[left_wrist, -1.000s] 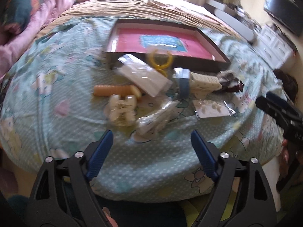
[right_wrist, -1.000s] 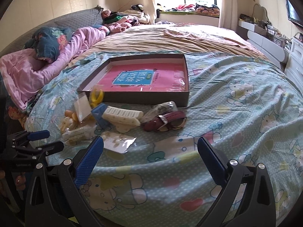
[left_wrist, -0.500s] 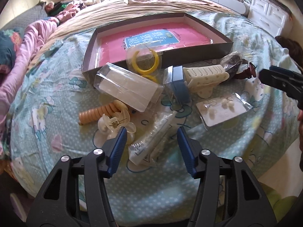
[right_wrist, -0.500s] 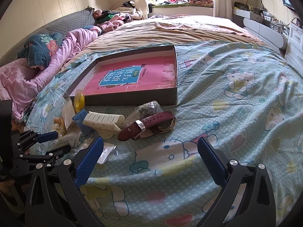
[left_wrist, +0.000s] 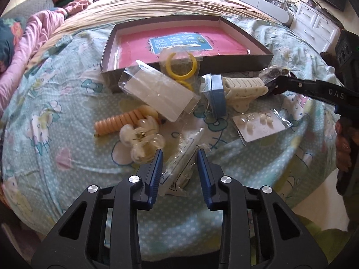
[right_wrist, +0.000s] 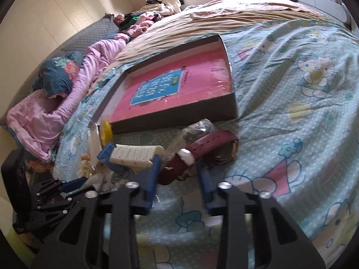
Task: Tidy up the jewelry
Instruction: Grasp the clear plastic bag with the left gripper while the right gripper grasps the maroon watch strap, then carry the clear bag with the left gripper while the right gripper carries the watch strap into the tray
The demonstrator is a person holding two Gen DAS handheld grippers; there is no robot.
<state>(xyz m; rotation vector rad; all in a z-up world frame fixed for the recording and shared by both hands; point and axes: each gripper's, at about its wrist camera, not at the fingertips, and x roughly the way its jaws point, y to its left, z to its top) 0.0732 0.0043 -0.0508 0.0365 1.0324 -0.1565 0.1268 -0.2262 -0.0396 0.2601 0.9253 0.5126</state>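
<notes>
A dark shallow box [left_wrist: 246,59] with a pink lining lies on the bed; it also shows in the right wrist view [right_wrist: 175,116]. Jewelry lies in front of it. My left gripper [left_wrist: 179,154] is part open, its fingers on either side of a clear packet [left_wrist: 179,157], not clamped. My right gripper [right_wrist: 178,168] is part open around a maroon watch strap [right_wrist: 202,148]; its fingers stand either side of the strap. Nearby lie a cream claw clip [left_wrist: 243,85], a yellow ring in plastic [left_wrist: 181,66], an earring card [left_wrist: 260,126] and a spiral hair tie [left_wrist: 121,122].
A clear plastic case [left_wrist: 159,94], a blue box [left_wrist: 216,94] and a translucent hair clip [left_wrist: 141,139] lie among the items. Pink bedding [right_wrist: 67,94] is heaped at the left. A white dresser [left_wrist: 314,22] stands at the right. The bed edge is near me.
Both grippers moved forward and down and their fingers narrowed: the left around the clear packet, the right around the maroon watch strap. The right view has tilted.
</notes>
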